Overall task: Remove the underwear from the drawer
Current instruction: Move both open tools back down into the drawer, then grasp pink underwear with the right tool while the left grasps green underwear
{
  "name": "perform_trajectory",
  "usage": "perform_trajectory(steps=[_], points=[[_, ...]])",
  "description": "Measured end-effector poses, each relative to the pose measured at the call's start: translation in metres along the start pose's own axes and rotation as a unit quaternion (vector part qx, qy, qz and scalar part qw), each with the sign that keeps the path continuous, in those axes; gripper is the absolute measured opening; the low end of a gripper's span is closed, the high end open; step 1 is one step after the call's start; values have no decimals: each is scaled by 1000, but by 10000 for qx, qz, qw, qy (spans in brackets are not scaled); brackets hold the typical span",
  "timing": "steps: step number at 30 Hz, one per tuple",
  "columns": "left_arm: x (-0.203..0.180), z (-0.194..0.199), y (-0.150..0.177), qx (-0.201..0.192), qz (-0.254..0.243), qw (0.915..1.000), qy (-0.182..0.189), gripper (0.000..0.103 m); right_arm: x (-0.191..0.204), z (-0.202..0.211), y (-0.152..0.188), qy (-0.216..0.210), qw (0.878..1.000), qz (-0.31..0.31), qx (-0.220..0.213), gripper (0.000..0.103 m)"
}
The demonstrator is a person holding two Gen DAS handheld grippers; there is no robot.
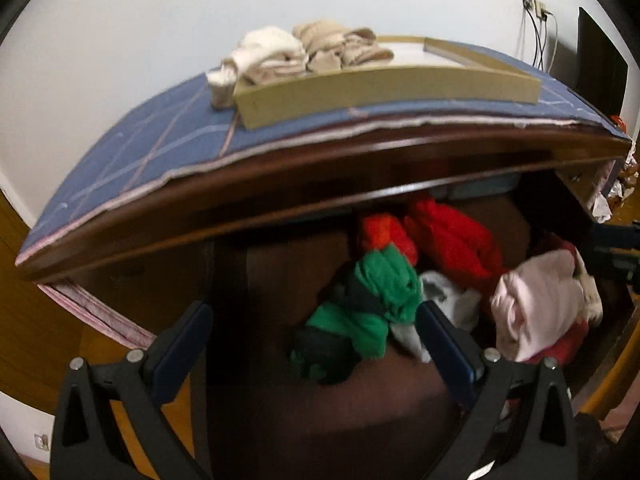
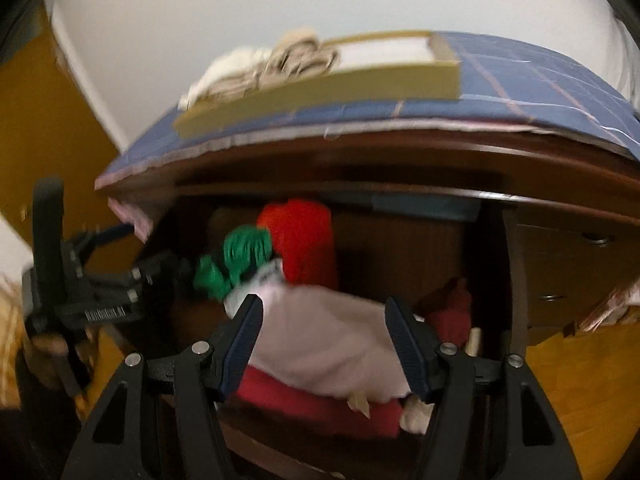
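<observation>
Left gripper (image 1: 316, 316) jaws apart, empty, above green garment (image 1: 376, 300) in drawer (image 1: 280, 264). Right gripper (image 2: 324, 320) jaws apart over pink garment (image 2: 328, 340); contact unclear.

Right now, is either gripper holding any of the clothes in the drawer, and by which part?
Nothing is held. The left gripper is open over the green garment; the right gripper is open over the pink garment.

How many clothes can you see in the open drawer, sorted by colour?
Red: 3
Green: 1
Pale pink: 1
White-grey: 1
Total: 6, though blur and overlap may hide more.
</observation>
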State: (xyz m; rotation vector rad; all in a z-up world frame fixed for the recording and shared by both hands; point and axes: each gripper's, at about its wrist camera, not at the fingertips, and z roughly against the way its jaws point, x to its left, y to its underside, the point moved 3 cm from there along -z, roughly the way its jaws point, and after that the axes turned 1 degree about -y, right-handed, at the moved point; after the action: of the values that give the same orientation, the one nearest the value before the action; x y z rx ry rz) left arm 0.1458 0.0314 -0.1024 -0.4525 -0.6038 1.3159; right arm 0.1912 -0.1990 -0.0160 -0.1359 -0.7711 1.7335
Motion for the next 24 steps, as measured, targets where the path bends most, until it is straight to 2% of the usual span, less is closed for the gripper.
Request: perform_trajectory(steps=[3, 5, 11, 14, 17, 23, 24], points=[[4, 0, 6, 90, -21, 10000, 28, 103, 12, -10, 5, 9, 9971, 663, 371, 66], [6, 0, 9, 134, -94, 9999, 11, 103, 24, -19, 7, -128, 9904, 1181, 712, 66], [14, 2, 13, 222, -251, 9994, -13, 103, 47, -46, 10, -335, 9645, 2223, 1389, 66], [15, 0, 14, 259, -384, 9989, -92, 103, 48, -67, 12, -66, 9488, 2631, 1745, 66], [15, -3, 14, 322, -424, 9985, -93, 103, 36, -84, 7, -35, 9510, 2343, 2015, 66], [9, -19, 10, 517, -560, 9970, 137, 103, -2, -104, -3, -345, 9676, 1111, 2242, 66], [8, -22, 10, 557, -555, 9968, 151, 103, -7, -105, -3, -442, 9693, 914, 2240, 58]])
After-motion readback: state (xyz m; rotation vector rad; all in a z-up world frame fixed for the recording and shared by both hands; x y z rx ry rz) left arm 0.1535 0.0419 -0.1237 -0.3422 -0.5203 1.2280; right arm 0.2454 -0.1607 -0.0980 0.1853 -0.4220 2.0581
